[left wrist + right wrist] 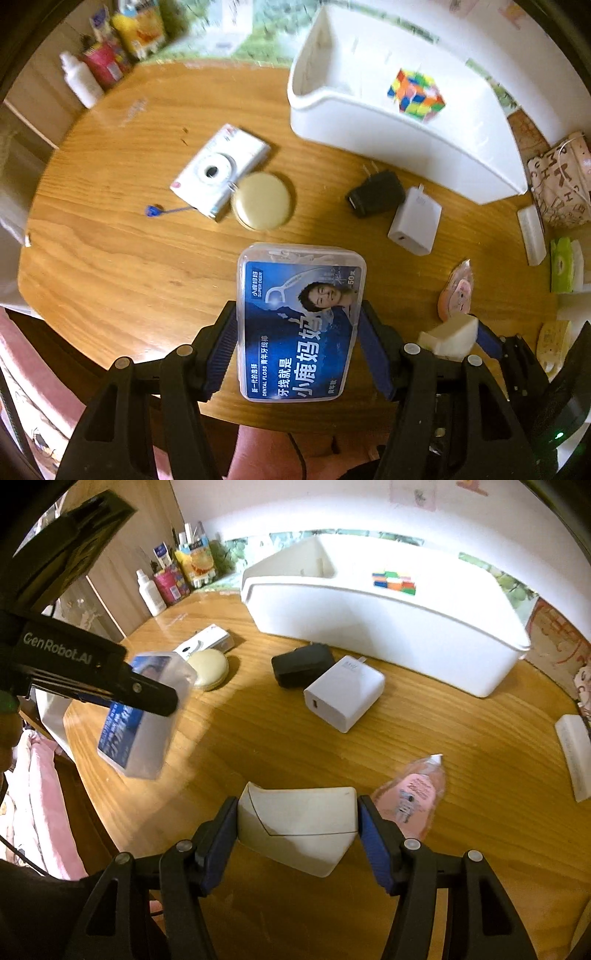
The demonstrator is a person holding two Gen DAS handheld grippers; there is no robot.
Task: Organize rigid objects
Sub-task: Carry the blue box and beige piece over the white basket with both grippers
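Left wrist view: the left tool is clamped on a clear dental floss box with a blue label, its blue pads pressing both long sides, the box lifted off the wooden surface. Beyond it lie a round cream compact touching a white camera, whose blue strap trails toward the left edge. To the right, a black charger sits against a white charger. Bare wood runs between these two clusters up to the white bin, which holds a colourful puzzle cube.

In the right wrist view, the right tool grips a white angular case from both sides, raised near the surface's front edge. A pink pouch lies just beside its right finger. Wide open wood stretches ahead to the chargers and to the bin's near wall. A white bar rests at the right rim of the surface. Bottles and packets crowd the far left corner, well apart from the bin.
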